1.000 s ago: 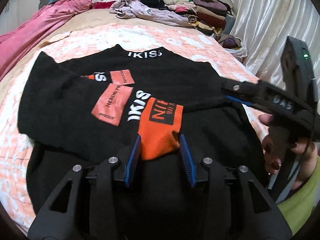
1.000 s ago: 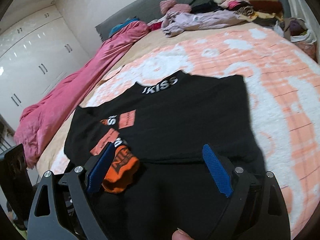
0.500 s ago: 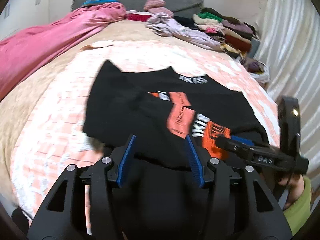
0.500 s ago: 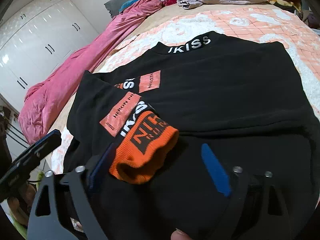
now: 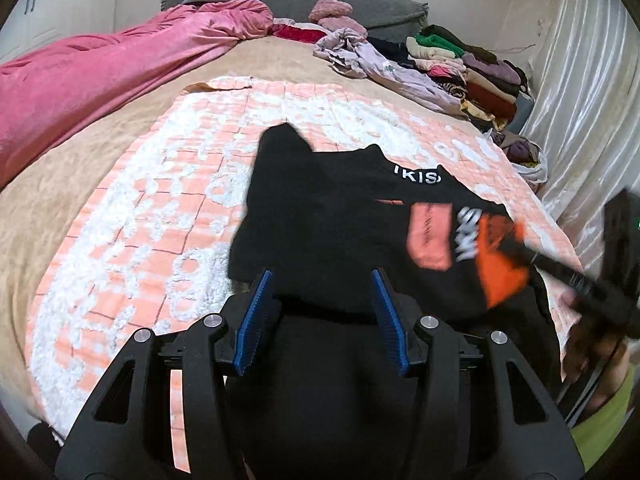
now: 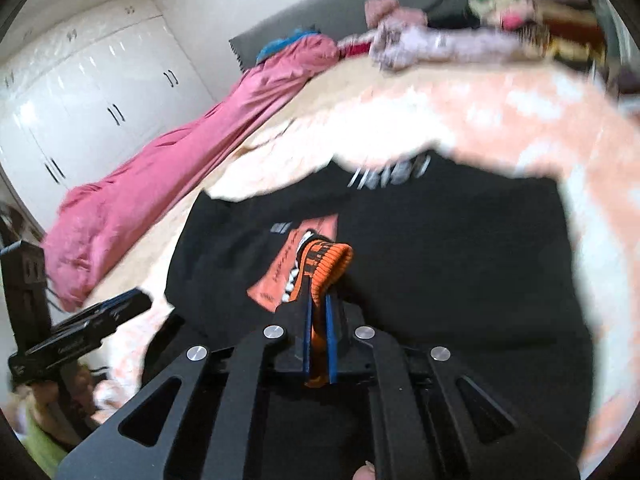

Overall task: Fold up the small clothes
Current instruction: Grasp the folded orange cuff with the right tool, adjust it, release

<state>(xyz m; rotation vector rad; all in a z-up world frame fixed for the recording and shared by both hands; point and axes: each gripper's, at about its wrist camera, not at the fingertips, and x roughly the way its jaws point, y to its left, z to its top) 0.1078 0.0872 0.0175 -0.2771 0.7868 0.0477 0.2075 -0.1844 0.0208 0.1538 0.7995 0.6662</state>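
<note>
**Now the right gripper has the orange cuff**

Clearly, we see the right gripper [image 6: 319, 322] clamped tight on the orange cuff [image 6: 326, 268] of the black sweater [image 6: 448, 264]. Its jaws have just been closing, and the ribbed orange knit is pinched between the blue pads [image 6: 330, 340], with a scrap of orange poking out behind them. From the left wrist view we catch the same gripper [image 5: 520, 254] coming in from the right edge, blurred, its tip on the cuff [image 5: 500, 264].

We find the left gripper [image 5: 322, 316] standing partly apart, its blue pads [image 5: 254, 320] on either side of the sweater's near hem. We cannot see the pads pressing on the fabric; the black cloth [image 5: 332, 240] lies between and below them. In the right wrist view that gripper [image 6: 132, 304] shows at the left edge, beside the sweater's side.

We see the sweater lying flat on the peach and white blanket [image 5: 132, 248], collar with white lettering [image 5: 416, 178] at the far side, one sleeve folded across the chest with its peach patches [image 5: 428, 240] facing up. Well beyond it a pink quilt [image 5: 100, 76] runs along the left side of the bed, and a pile of clothes [image 5: 460, 68] sits at the far right corner, near the pale curtain [image 5: 580, 80].
</note>
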